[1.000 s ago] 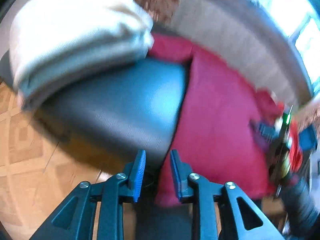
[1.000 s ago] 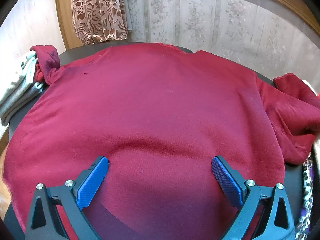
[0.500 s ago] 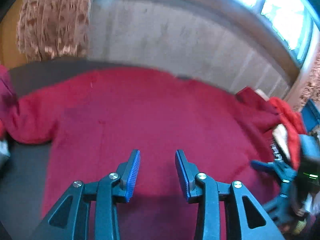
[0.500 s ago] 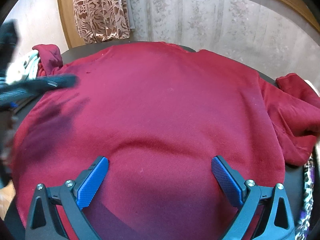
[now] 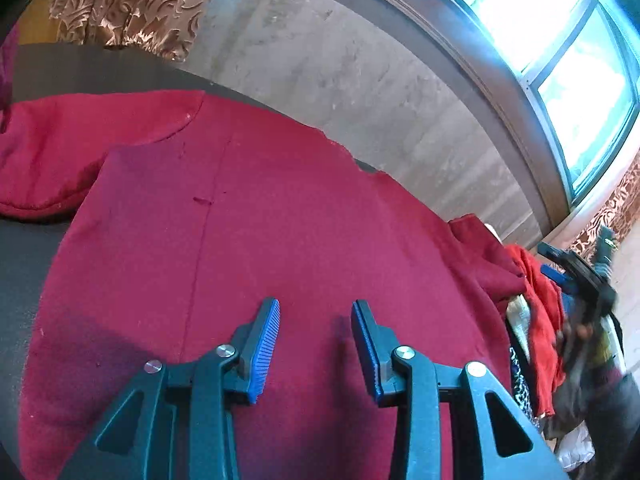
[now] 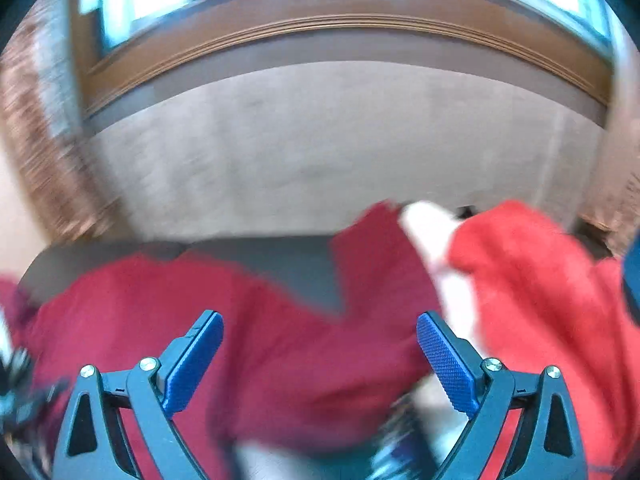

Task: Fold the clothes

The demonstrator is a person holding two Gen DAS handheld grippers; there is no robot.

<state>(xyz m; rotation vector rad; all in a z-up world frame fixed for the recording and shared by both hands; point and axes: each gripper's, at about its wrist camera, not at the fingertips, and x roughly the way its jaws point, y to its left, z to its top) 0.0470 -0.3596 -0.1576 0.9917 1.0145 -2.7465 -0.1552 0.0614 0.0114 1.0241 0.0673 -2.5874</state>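
A big dark red sweater (image 5: pixel 280 216) lies spread flat on the dark counter (image 5: pixel 24 248). The left hand-held gripper (image 5: pixel 315 344) hangs over it, its jaws a little apart with nothing between them. The right hand-held gripper (image 6: pixel 320 356) has its jaws wide apart and empty; its blurry view seems to show a pile of clothes (image 6: pixel 532 280).
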